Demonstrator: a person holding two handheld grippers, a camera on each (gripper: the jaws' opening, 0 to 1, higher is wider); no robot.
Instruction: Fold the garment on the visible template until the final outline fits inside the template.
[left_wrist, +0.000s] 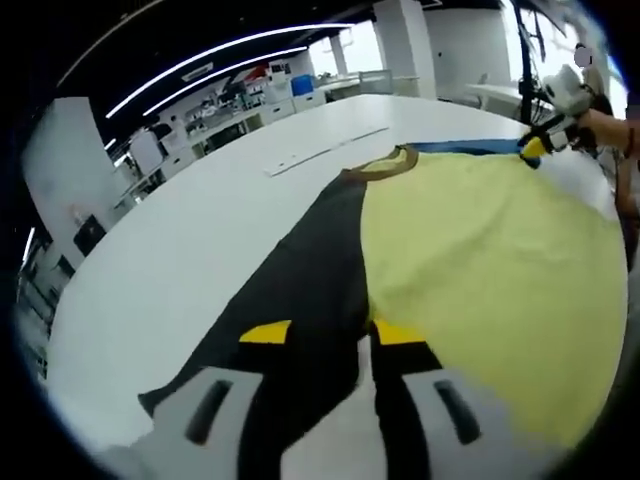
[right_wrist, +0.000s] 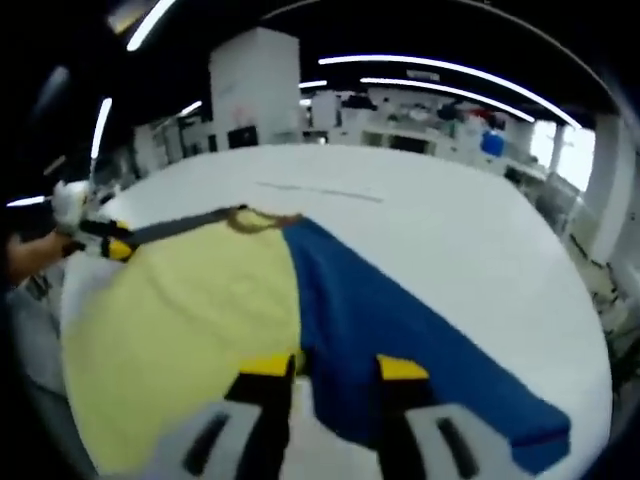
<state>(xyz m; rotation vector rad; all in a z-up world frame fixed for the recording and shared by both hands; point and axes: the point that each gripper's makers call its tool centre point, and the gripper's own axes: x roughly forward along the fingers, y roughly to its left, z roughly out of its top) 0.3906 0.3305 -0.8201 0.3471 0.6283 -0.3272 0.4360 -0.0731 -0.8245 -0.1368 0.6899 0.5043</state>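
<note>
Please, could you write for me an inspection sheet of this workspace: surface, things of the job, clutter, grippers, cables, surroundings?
Surface: large white table, a faint pale outline beyond the collar.
Job's things: garment lying flat, with a yellow middle, a black sleeve, a blue sleeve and a brown collar.
Clutter: nothing seen on the table.
Grippers: left hand-held gripper has jaws apart over the black sleeve's edge; right hand-held gripper has jaws apart at the seam between yellow and blue. Grip on the cloth cannot be judged.
Cables: nothing seen.
Surroundings: workshop with benches and shelves, a white pillar, ceiling light strips.
</note>
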